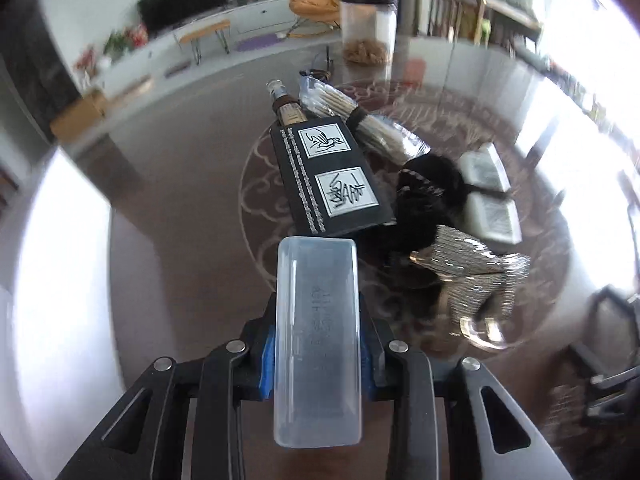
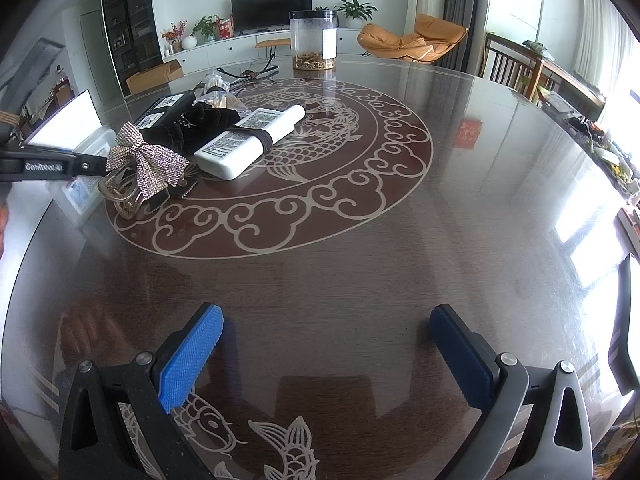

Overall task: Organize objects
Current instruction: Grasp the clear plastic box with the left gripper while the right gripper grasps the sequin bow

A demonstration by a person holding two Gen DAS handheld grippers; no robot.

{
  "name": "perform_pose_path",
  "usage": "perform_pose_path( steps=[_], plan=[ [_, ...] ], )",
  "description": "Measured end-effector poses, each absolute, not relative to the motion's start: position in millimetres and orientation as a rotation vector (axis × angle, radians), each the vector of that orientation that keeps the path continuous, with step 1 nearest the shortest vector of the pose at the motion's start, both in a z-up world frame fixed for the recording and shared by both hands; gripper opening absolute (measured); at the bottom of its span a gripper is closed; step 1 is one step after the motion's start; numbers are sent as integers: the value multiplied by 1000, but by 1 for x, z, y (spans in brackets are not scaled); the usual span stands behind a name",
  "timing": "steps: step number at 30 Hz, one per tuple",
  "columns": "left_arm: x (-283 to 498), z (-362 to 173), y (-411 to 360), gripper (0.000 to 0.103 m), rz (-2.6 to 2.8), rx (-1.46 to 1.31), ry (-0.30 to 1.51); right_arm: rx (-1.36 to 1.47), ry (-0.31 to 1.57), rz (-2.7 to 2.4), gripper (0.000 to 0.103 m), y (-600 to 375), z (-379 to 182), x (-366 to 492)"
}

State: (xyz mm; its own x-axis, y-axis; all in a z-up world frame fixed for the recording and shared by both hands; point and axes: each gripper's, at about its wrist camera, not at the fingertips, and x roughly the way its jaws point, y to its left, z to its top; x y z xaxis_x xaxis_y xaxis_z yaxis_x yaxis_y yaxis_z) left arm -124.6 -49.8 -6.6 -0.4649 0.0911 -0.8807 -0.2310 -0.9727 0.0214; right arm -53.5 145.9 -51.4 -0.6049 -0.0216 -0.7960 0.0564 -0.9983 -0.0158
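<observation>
Left wrist view: the left hand-held gripper (image 1: 318,356) is clamped on a clear box (image 1: 317,344), held above the bench (image 1: 180,184) near the black box (image 1: 330,176).

Right wrist view: the right hand-held gripper (image 2: 326,344) hangs apart and empty. The bow (image 2: 146,162), white tubes (image 2: 250,140) and jar (image 2: 313,40) lie unsorted; most organizing seems left.

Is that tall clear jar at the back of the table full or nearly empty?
Nearly empty. The jar stands upright with only a shallow brownish layer at its bottom; the rest is clear. Its dark lid is on.
</observation>
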Motion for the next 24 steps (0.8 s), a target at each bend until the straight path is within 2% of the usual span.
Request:
perform_pose_path(
  steps=[6,8,10,11,13,17,19,20,21,22,24],
  plan=[
    [-54,5,-53,31,2548,-1441,65,1356,61,-2758,103,144,-50,-51],
    [-30,6,-61,31,2545,-1429,12,1290,-8,-2711,103,141,-42,-47],
    [-11,9,-68,31,2548,-1412,-25,1119,-161,-2591,103,133,-21,-46],
    [-3,12,-72,31,2548,-1404,-43,1057,-151,-2556,103,123,-11,-48],
    [7,20,-77,31,2547,-1384,-66,987,26,-2467,103,88,7,-67],
    [13,47,-87,31,2573,-1309,-97,1053,400,-2297,103,16,9,-122],
    [16,61,-96,32,2593,-1272,-102,1101,501,-2242,101,-6,-1,-145],
    [18,65,-101,31,2601,-1260,-107,1142,515,-2208,95,-12,-7,-156],
    [22,68,-106,32,2606,-1252,-112,1196,497,-2167,54,-15,-13,-166],
    [24,72,-111,32,2610,-1245,-120,1258,476,-2147,41,-15,-18,-172],
    [31,78,-126,32,2627,-1227,-139,1329,408,-2161,33,-8,-17,-176]
  ],
)
